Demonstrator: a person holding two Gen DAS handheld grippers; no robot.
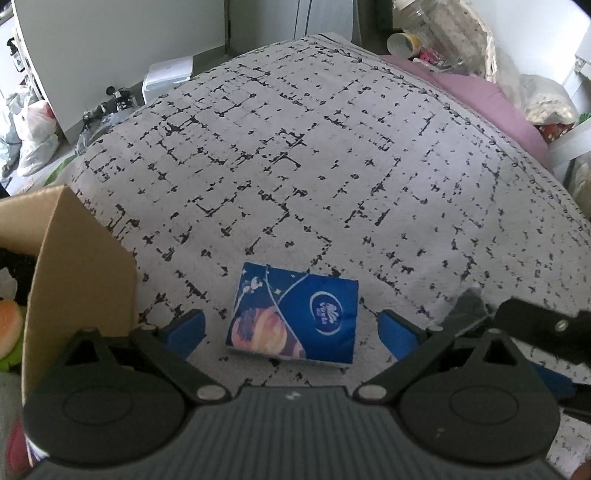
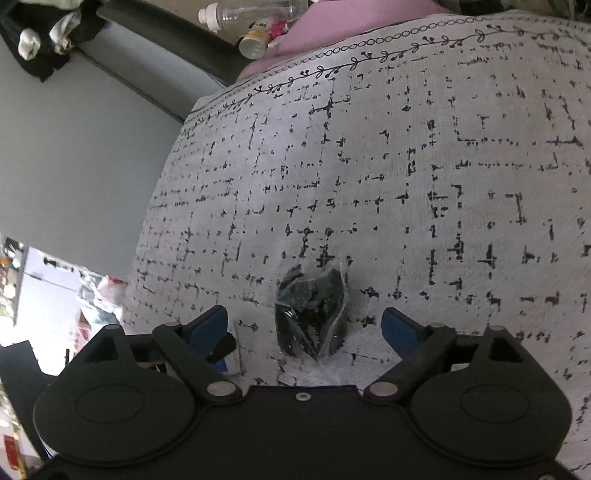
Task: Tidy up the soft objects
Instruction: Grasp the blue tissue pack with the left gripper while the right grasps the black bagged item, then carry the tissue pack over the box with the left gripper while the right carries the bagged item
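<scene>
A blue tissue pack (image 1: 295, 315) with a planet print lies flat on the grey patterned blanket (image 1: 295, 147). My left gripper (image 1: 291, 328) is open, its blue fingers on either side of the pack, apart from it. In the right wrist view a dark item in a clear plastic bag (image 2: 312, 317) lies on the same blanket (image 2: 406, 166). My right gripper (image 2: 304, 326) is open with the bag between its fingers, not touching it. The right gripper's arm also shows in the left wrist view (image 1: 535, 325) at the right.
An open cardboard box (image 1: 74, 266) stands at the left with a plush burger toy (image 1: 11, 317) inside. A pink sheet (image 1: 491, 99), bottles (image 2: 255, 14) and bags (image 1: 33, 129) lie beyond the blanket's edges.
</scene>
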